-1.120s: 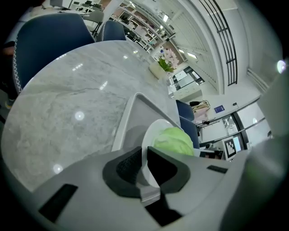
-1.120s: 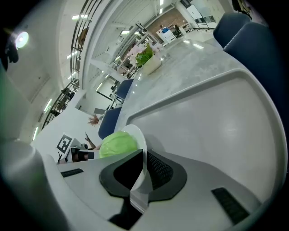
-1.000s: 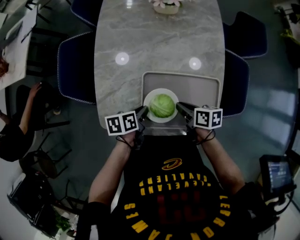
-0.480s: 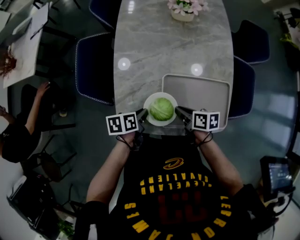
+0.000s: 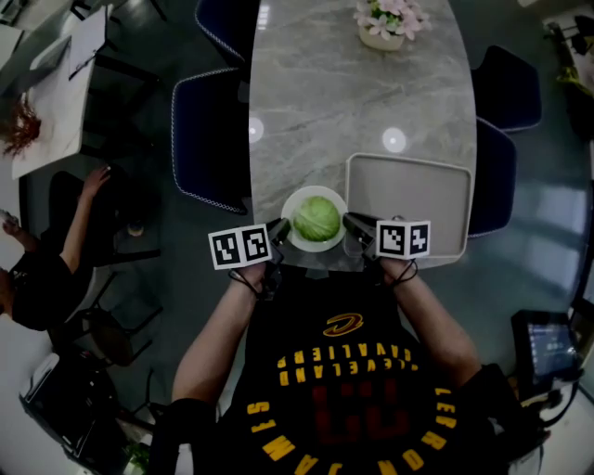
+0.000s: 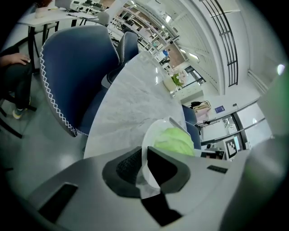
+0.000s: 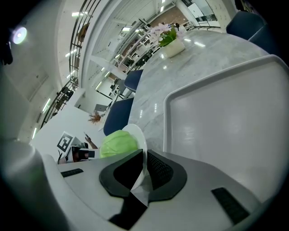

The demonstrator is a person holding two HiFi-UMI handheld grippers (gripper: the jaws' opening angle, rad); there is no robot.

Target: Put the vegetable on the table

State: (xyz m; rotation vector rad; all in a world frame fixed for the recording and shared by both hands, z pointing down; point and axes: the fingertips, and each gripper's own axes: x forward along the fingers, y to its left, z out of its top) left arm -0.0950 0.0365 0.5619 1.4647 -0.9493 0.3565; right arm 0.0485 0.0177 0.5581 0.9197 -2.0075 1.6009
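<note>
A green cabbage [image 5: 316, 219] lies on a white plate [image 5: 295, 199] at the near edge of the marble table [image 5: 343, 93], just left of the grey tray [image 5: 418, 195]. My left gripper [image 5: 278, 229] is shut on the plate's left rim, and my right gripper [image 5: 351, 223] is shut on its right rim. In the left gripper view the plate [image 6: 151, 149] runs between the jaws with the cabbage [image 6: 174, 140] beyond. In the right gripper view the plate [image 7: 137, 135] is likewise pinched, with the cabbage [image 7: 118, 143] on it. Whether the plate rests on the table or hangs above it is unclear.
The tray [image 7: 226, 122] has nothing on it. A flower pot [image 5: 390, 23] stands at the table's far end. Blue chairs [image 5: 209, 139] flank the table on the left and on the right [image 5: 506, 88]. A person [image 5: 37, 269] sits at the far left.
The plate with the cabbage, held by both grippers, has moved left off the tray's front left part and now sits beside the tray.
</note>
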